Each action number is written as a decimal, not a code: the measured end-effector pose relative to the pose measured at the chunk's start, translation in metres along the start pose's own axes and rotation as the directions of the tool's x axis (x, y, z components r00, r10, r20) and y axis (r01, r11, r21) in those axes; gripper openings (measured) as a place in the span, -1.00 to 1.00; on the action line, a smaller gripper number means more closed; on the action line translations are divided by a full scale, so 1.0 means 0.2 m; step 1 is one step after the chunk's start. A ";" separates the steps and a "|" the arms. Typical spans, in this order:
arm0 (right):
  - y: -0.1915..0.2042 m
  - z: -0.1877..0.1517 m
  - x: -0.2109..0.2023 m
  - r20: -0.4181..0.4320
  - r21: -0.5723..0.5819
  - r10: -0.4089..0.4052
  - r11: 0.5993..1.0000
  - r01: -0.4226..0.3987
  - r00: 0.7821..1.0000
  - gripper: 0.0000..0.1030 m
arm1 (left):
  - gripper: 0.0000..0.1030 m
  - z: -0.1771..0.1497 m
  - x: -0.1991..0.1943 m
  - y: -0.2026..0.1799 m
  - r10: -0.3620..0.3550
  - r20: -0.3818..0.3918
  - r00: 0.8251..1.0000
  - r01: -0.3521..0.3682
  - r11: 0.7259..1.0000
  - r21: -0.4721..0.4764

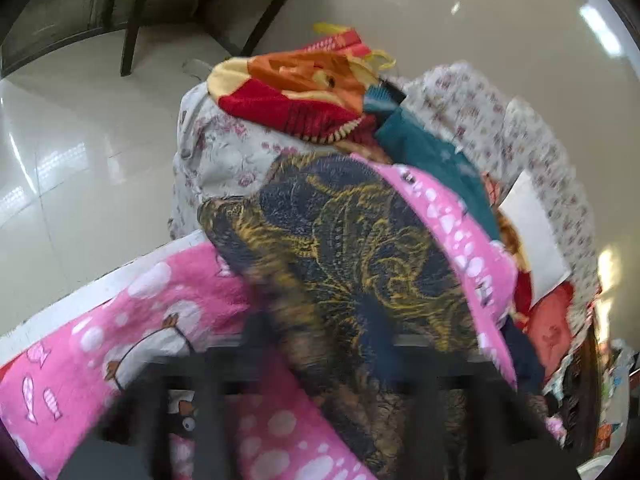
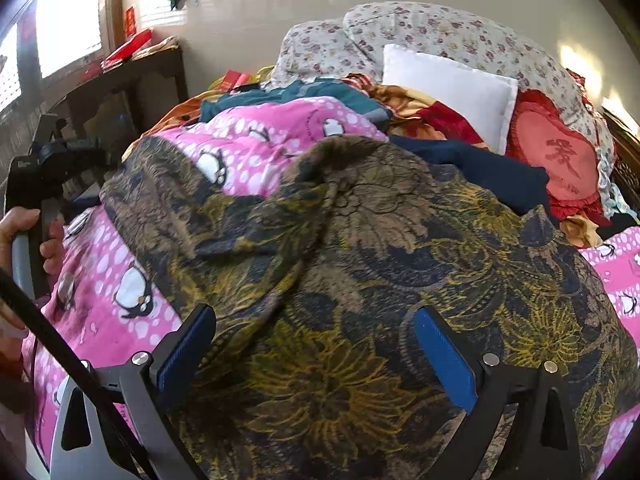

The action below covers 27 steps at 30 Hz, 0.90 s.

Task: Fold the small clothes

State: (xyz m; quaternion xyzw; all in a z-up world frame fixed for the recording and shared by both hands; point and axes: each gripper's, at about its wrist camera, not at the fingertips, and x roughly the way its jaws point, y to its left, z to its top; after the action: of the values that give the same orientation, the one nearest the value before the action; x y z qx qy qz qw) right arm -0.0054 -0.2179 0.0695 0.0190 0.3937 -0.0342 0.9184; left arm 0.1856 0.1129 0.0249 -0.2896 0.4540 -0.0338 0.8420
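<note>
The dark floral garment (image 2: 360, 264), patterned in navy, brown and yellow, lies spread across the pink penguin-print blanket (image 2: 256, 140) that covers the bed. One edge of the garment is raised into a fold at the upper middle of the right wrist view.

Right gripper (image 2: 316, 356): jaws stand wide apart, blue pads on either side. The garment lies beneath and between the pads; neither pad presses on it.

Left gripper (image 1: 320, 400): the fingers are heavily blurred in the left wrist view. The jaws are nearly closed. The garment (image 1: 352, 264) hangs up and over the finger area, but whether it is pinched cannot be told. In the right wrist view a hand (image 2: 28, 240) grips the handle of this tool at the left edge.

No container is visible. Loose items are piled at the head of the bed:
- a teal garment (image 2: 304, 94)
- a navy cloth (image 2: 480, 168)
- a red, orange and yellow knit piece (image 1: 296, 92)
- a white pillow (image 2: 448, 88)
- a red heart-shaped cushion (image 2: 556, 160)
- a floral quilt (image 2: 440, 28), behind the others

A dark side table (image 2: 132, 76) stands beside the bed.
</note>
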 end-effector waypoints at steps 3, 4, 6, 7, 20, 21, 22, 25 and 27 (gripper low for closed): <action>-0.05 0.00 -0.02 0.005 0.016 -0.018 1.000 0.018 1.000 0.96 | -0.91 0.00 -0.01 -0.02 -0.020 0.004 1.000 0.020 1.000 0.016; -0.07 0.00 -0.03 0.009 0.020 -0.021 1.000 0.021 1.000 0.96 | -0.91 0.00 -0.06 -0.03 -0.026 0.019 0.999 0.025 0.999 0.026; -0.12 0.00 -0.06 0.020 0.030 -0.029 0.999 0.028 0.999 0.96 | -0.92 0.00 -0.19 -0.07 -0.066 0.069 0.995 0.062 0.996 0.060; -0.14 0.00 -0.08 0.023 0.035 -0.034 0.999 0.033 0.999 0.96 | -0.92 -0.01 -0.27 -0.11 -0.085 0.097 0.992 0.077 0.993 0.086; -0.69 -0.11 -0.34 0.047 0.209 -0.147 0.969 0.135 0.988 0.96 | -0.92 -0.86 -0.94 -1.20 -0.402 0.052 0.914 0.233 0.626 0.744; -0.76 -0.14 -0.37 0.036 0.226 -0.173 0.961 0.160 0.984 0.96 | -0.92 -0.97 -0.89 -1.26 -0.396 0.003 0.918 0.252 0.590 0.767; -0.80 -0.15 -0.38 0.030 0.236 -0.186 0.956 0.173 0.982 0.96 | -0.92 -1.08 -0.83 -1.32 -0.384 -0.042 0.922 0.267 0.555 0.788; -1.00 -0.25 -0.43 -0.003 0.294 -0.236 0.928 0.227 0.972 0.96 | -0.92 -1.41 -0.58 -1.42 -0.308 -0.178 0.935 0.313 0.473 0.824; -1.12 -0.32 -0.45 -0.047 0.334 -0.262 0.905 0.262 0.964 0.96 | -0.92 -1.58 -0.41 -1.45 -0.255 -0.268 0.929 0.359 0.448 0.819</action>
State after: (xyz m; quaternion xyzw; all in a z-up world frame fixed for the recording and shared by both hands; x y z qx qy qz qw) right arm -0.1303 -0.4339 0.0887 0.1227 0.3813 -0.2240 0.8885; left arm -0.0508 -0.2451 0.1035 0.0890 0.3609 -0.4202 0.8278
